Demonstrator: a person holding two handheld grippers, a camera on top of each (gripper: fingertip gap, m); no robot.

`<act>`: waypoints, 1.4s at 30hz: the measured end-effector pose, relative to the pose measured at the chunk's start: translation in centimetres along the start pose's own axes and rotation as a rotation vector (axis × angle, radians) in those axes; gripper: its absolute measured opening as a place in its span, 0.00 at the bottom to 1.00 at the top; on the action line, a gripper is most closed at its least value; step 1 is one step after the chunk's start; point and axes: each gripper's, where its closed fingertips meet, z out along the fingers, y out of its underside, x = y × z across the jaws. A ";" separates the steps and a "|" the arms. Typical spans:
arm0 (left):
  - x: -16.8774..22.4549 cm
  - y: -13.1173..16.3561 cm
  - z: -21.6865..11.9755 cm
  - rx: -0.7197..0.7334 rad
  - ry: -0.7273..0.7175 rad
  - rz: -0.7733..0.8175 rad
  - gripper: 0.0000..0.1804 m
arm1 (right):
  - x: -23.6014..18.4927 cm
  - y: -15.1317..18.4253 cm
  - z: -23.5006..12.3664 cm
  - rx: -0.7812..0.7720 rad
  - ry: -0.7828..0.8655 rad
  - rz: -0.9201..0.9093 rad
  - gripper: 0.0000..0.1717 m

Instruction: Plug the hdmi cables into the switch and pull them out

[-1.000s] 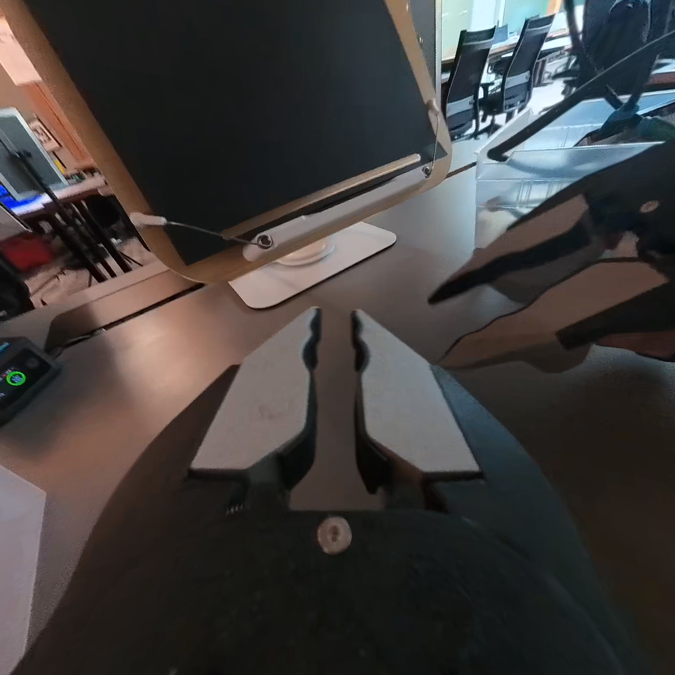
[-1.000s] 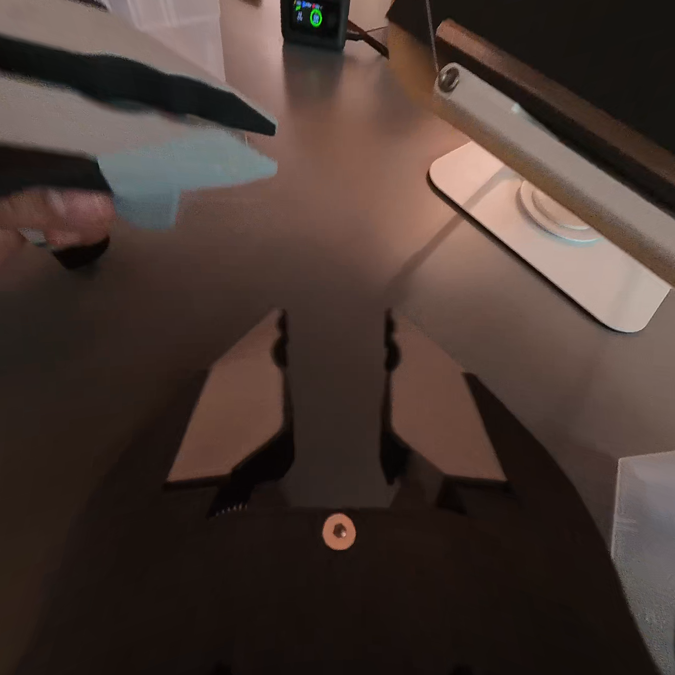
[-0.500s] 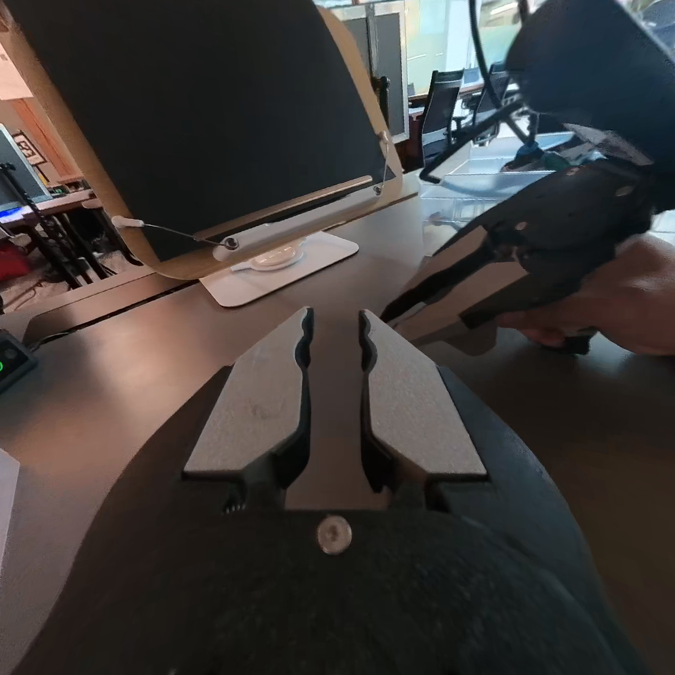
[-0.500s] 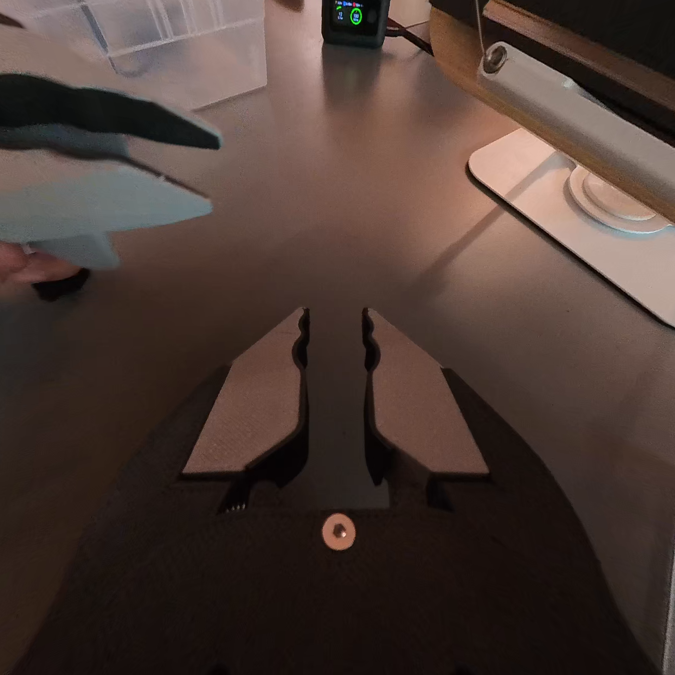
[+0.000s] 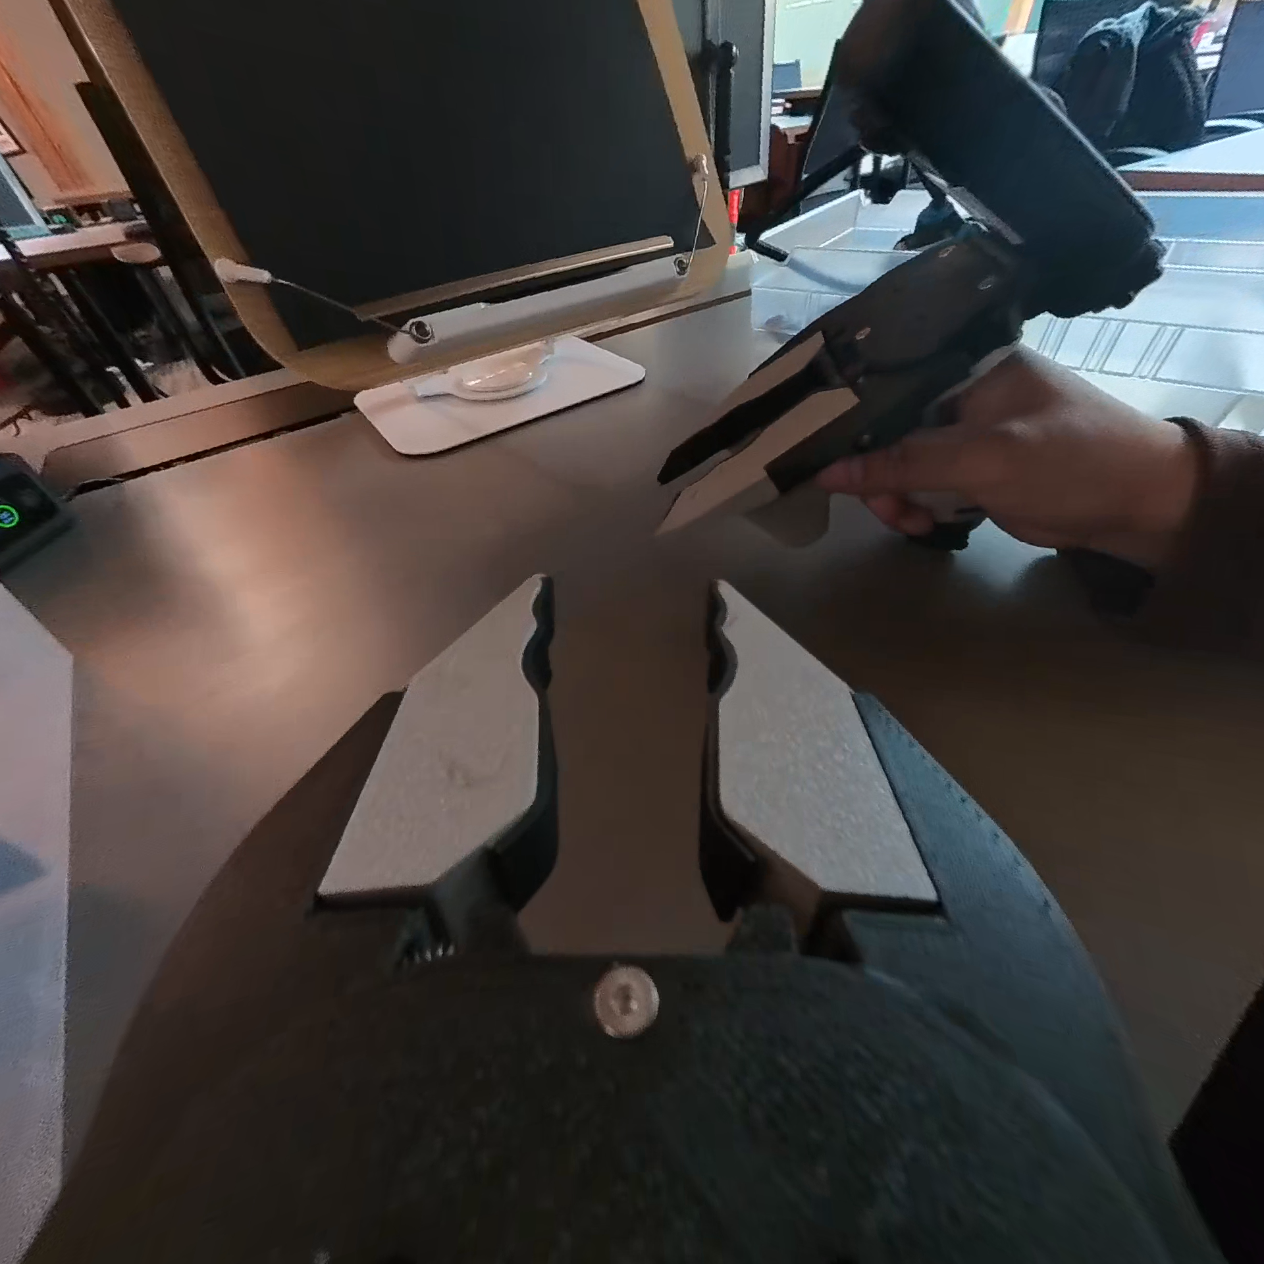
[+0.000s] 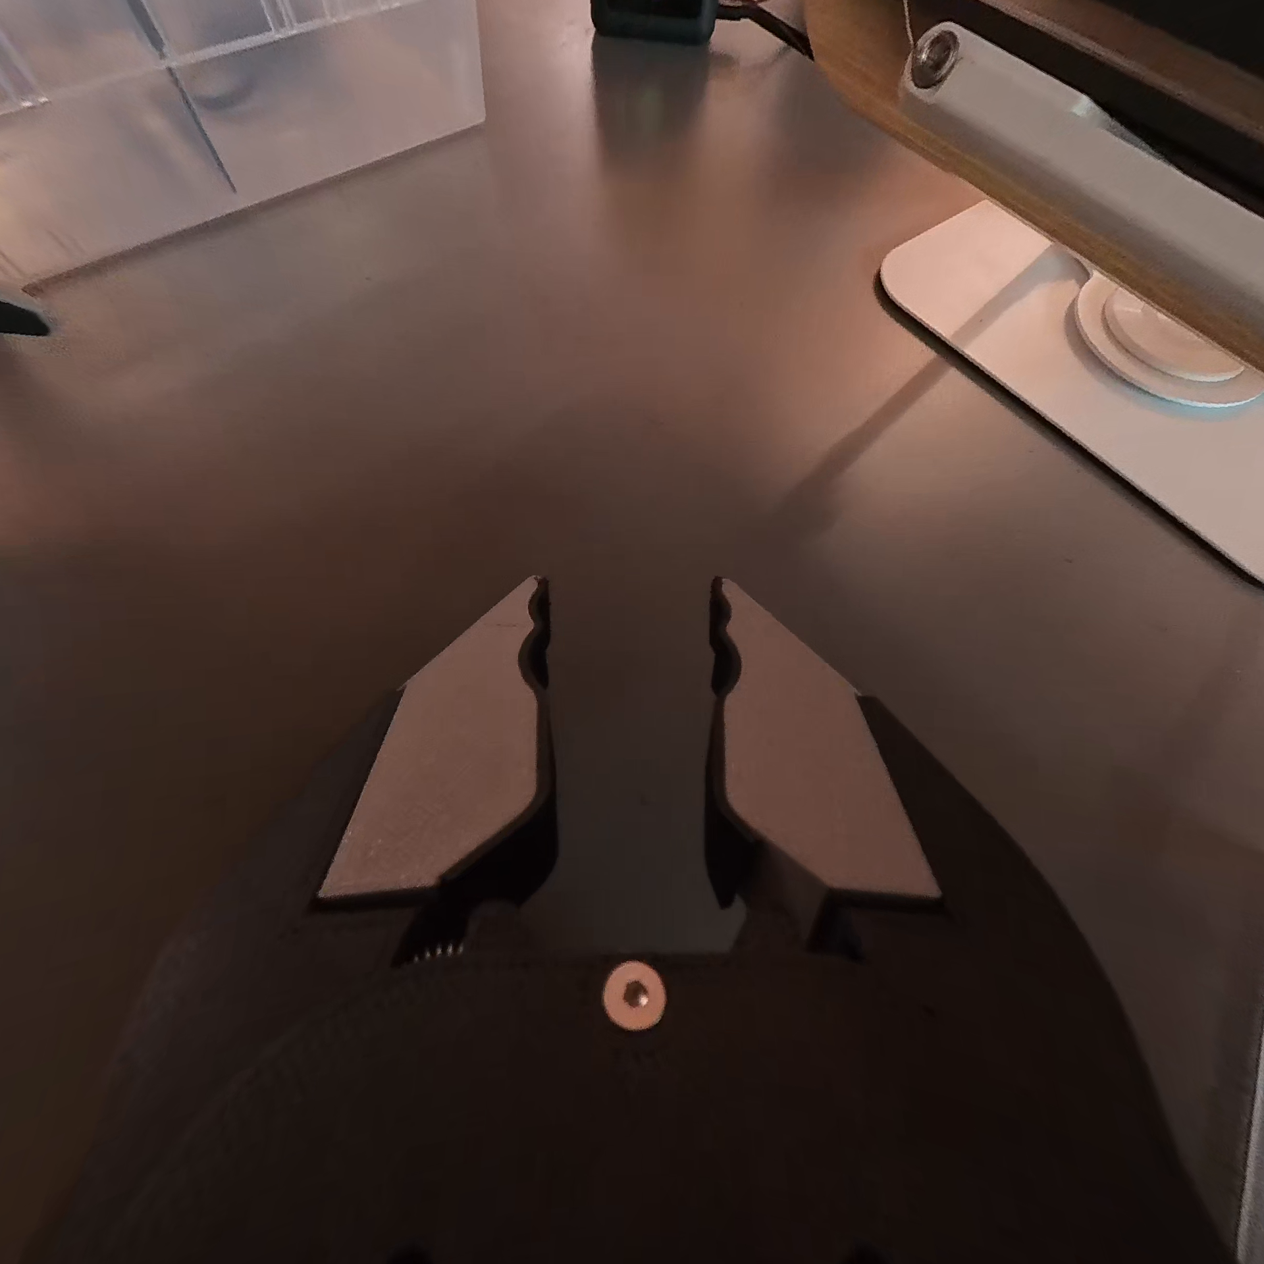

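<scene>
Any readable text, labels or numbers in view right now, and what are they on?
Nothing legible.
Small device with lit screen at the table's left edge: green ring and marks, too small and blurred to read.
Dark board, white base, clear bins: no writing visible.

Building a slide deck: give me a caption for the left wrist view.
Left gripper open and empty above a dark desk, facing the hand-held right gripper and a monitor.

The left hand-held gripper (image 5: 629, 591) hangs over the dark desk (image 5: 273, 581) with its jaws apart and nothing between them. Ahead to the right, a hand (image 5: 1026, 472) holds the right hand-held gripper (image 5: 667, 496), near a monitor's white base (image 5: 506, 403).
</scene>
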 end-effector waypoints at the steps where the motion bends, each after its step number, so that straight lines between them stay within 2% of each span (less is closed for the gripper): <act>1: 0.1 0.2 -0.2 -0.012 0.001 0.004 0.25 | -0.1 0.0 0.0 -0.002 0.002 -0.007 0.25; 5: 1.0 1.0 -1.1 -0.060 0.028 0.013 0.30 | -0.1 0.1 0.0 -0.006 0.012 -0.020 0.25; 8: 1.1 1.2 -2.3 -0.116 0.066 -0.043 0.30 | -0.1 0.0 0.0 -0.004 0.009 -0.013 0.25; 11: 0.0 -0.4 -4.3 -0.135 0.087 -0.084 0.29 | -0.1 0.1 0.1 -0.009 0.005 -0.010 0.25; 16: -5.0 -5.9 -8.9 -0.047 -0.013 -0.050 0.28 | -0.2 0.3 0.3 -0.024 0.010 -0.028 0.24; 19: -10.8 -6.7 -11.2 -0.075 -0.165 -0.039 0.28 | -0.2 0.3 0.3 -0.026 0.011 -0.029 0.23; 22: -16.1 -5.0 -12.4 -0.157 -0.279 -0.076 0.29 | -0.2 0.3 0.2 -0.022 0.011 -0.025 0.23; 25: -18.5 -3.1 -12.4 -0.213 -0.290 -0.146 0.29 | -0.2 0.2 0.2 -0.020 0.013 -0.024 0.23; 33: -16.7 1.1 -12.6 -0.395 -0.091 -0.130 0.29 | -0.2 0.3 0.2 -0.023 0.008 -0.022 0.22; 37: -16.8 3.0 -13.7 -0.460 -0.079 -0.107 0.28 | -0.4 0.5 0.4 -0.039 0.003 -0.037 0.22; 42: -16.1 5.2 -13.2 -0.554 -0.041 -0.085 0.28 | -0.4 0.6 0.4 -0.047 0.012 -0.051 0.21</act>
